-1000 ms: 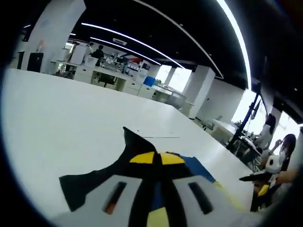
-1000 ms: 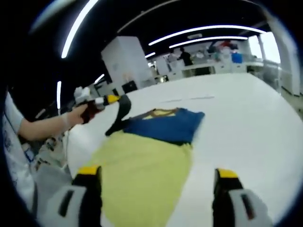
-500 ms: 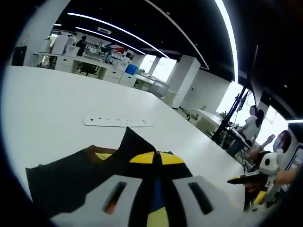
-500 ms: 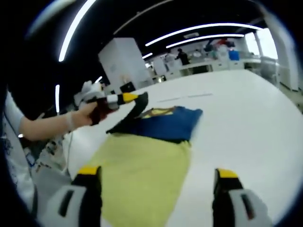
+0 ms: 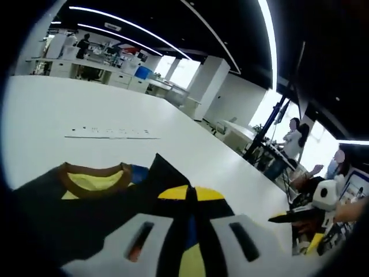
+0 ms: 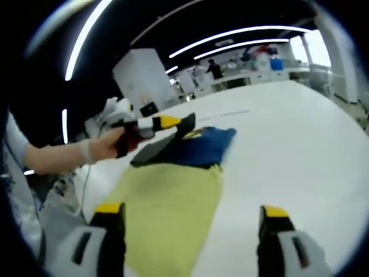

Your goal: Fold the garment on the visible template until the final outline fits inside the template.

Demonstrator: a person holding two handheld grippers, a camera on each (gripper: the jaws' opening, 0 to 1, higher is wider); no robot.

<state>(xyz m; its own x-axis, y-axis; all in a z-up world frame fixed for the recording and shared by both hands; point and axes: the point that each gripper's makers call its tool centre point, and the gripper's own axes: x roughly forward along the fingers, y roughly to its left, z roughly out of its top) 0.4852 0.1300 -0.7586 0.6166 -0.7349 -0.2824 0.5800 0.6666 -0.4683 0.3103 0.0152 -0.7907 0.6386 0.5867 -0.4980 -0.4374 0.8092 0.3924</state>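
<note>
Your white tabletop (image 6: 300, 138) fills the middle and right of the right gripper view and runs across the left half of the left gripper view, reaching back to an open office with long ceiling light strips. On it lies the garment (image 6: 167, 202): in the right gripper view its yellow body spreads from the lower centre toward the middle of the frame, with a blue part at its far end just above centre and a dark flap raised off the blue part at centre left. In the left gripper view the same garment sits at lower left and bottom centre, showing a brown-edged collar (image 5: 92, 176) around yellow cloth, with dark fabric around it and a strip of blue beside it. Your left hand-held gripper (image 6: 179, 122) appears at centre left of the right gripper view, held in your hand (image 6: 112, 144), its yellow-tipped jaws pressed together on the dark edge of the garment and lifting it; in the left gripper view the cloth runs up between those jaws at bottom centre. Your right hand-held gripper (image 6: 190, 216) stands along the bottom of the right gripper view with its jaws spread wide and nothing between them, above the near end of the yellow cloth. Seated people show at the right edge of the left gripper view.
</note>
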